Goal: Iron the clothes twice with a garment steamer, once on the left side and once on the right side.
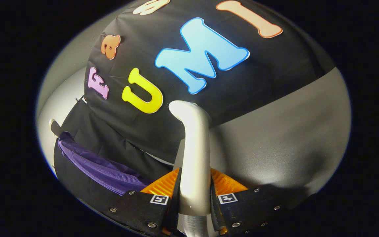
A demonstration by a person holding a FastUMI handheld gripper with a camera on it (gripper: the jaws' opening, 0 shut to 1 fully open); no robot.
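A pale, silvery garment steamer (pixel 194 154) stands upright between my fingers, its curved head bending over to the left at the top. My gripper (pixel 194 194) is shut on the steamer's handle, a finger pressing it from each side. A purple garment (pixel 100 168) hangs off to the left of the fingers, against black cloth, with what looks like a light hanger end (pixel 53 125) poking out at its upper corner. The steamer head is well apart from the garment, to its right.
The booth's black cloth wall (pixel 275 65) spreads beyond the steamer. A bare grey surface (pixel 285 144) lies to the right of the fingers. A lighter grey wall (pixel 64 72) shows beyond the garment on the left.
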